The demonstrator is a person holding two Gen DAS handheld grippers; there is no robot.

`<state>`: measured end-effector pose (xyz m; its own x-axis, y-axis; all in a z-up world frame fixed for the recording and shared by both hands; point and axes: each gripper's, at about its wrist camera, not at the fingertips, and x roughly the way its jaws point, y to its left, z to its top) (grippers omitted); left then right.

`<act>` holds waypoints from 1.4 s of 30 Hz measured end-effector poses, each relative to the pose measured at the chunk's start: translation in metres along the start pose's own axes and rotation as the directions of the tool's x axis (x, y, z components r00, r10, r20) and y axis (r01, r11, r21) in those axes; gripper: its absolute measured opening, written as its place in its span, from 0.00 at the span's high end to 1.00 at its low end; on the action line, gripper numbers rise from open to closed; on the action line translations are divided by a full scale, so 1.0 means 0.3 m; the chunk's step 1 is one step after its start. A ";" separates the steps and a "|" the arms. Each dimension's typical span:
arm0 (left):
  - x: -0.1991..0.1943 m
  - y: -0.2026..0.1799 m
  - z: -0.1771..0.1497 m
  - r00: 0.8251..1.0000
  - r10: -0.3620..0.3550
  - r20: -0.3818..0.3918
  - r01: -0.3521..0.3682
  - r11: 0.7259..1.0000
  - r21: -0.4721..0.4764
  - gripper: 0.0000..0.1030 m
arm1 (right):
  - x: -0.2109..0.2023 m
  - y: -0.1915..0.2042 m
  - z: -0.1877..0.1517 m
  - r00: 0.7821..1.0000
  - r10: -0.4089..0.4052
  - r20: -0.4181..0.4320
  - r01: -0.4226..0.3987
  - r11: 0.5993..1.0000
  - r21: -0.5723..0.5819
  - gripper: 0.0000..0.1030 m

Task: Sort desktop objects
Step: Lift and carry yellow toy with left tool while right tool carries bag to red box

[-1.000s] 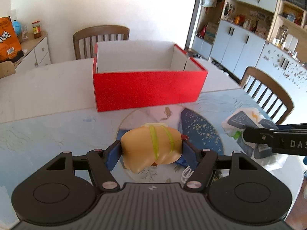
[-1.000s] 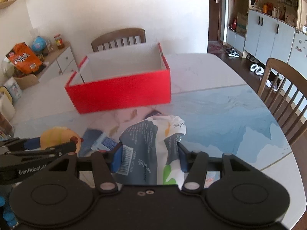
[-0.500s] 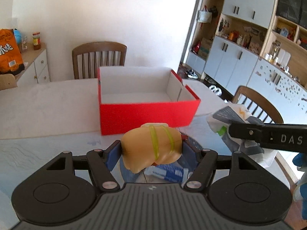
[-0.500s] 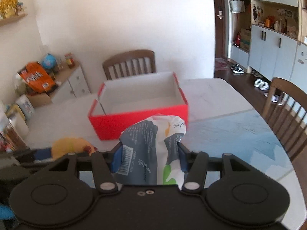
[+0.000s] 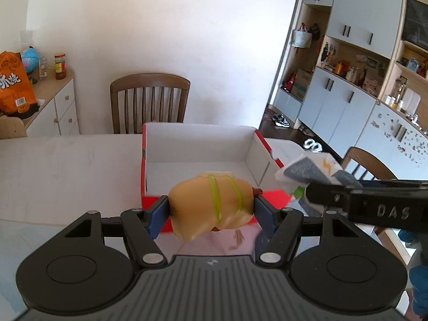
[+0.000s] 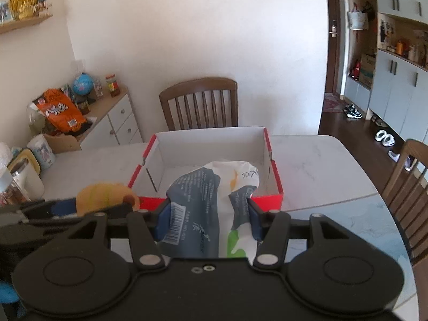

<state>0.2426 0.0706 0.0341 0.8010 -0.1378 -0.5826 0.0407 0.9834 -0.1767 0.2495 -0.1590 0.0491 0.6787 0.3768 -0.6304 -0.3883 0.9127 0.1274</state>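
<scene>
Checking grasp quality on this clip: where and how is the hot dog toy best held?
Across its bun, end to end, as the left gripper has it: one blue pad on each rounded end of the hot dog toy, coming from the near side with the long axis crosswise to the fingers. The ends give the pads broad seats, and the bulging middle hangs free for dropping into the red box.

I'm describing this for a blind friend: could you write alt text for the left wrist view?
A black two-finger left claw grips a tan plastic hot dog toy with green stripes before an open, empty red cardboard box on a white table.
</scene>
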 end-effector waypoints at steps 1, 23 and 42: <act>0.017 -0.002 0.013 1.000 0.005 0.001 -0.005 1.000 0.001 0.34 | 0.016 -0.005 0.012 1.000 0.005 -0.005 -0.005 1.000 -0.005 0.46; 0.347 0.021 0.185 0.995 0.089 -0.054 -0.086 0.995 0.047 0.34 | 0.307 -0.102 0.187 0.997 0.040 -0.061 -0.045 0.996 -0.073 0.46; 0.654 0.088 0.258 0.976 0.079 -0.203 -0.049 0.988 0.149 0.34 | 0.540 -0.125 0.182 0.990 0.037 -0.138 -0.058 0.986 -0.153 0.46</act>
<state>0.4469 0.0787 -0.0235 0.6640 -0.0811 -0.7433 0.0901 0.9955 -0.0282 0.4081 -0.1237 -0.0158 0.5715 0.3850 -0.7247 -0.5183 0.8540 0.0450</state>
